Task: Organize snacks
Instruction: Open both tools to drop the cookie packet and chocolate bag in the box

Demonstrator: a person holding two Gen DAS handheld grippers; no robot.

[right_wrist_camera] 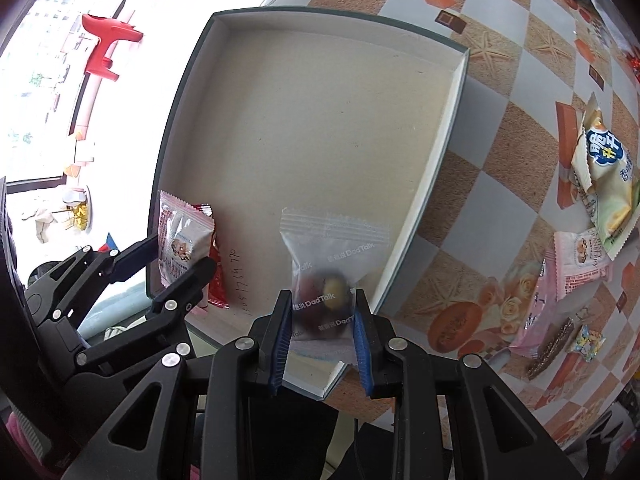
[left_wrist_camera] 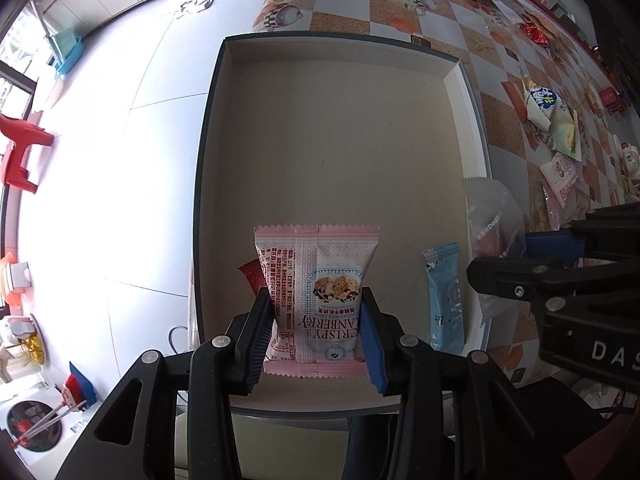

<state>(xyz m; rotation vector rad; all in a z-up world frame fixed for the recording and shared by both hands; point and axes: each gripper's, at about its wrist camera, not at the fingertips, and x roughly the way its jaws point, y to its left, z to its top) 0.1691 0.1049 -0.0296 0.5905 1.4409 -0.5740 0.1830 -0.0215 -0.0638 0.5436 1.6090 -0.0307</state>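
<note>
The left gripper (left_wrist_camera: 316, 330) clamps a pink-and-white cranberry crisp packet (left_wrist_camera: 316, 292) over the near left corner of the shallow grey cardboard box (left_wrist_camera: 340, 140). The right gripper (right_wrist_camera: 320, 334) pinches a clear plastic DadTalk sweet pouch (right_wrist_camera: 328, 276) over the box's near right edge. A red sachet (left_wrist_camera: 252, 276) and a light blue stick packet (left_wrist_camera: 446, 300) lie inside. Farther right, a yellow-green crisp bag (right_wrist_camera: 604, 184) rests on the chequered tablecloth (right_wrist_camera: 500, 160).

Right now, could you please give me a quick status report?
Left tongs shut on pink cranberry packet above open cardboard box. Right tongs shut on clear DadTalk pouch. Nothing blocking.
</note>
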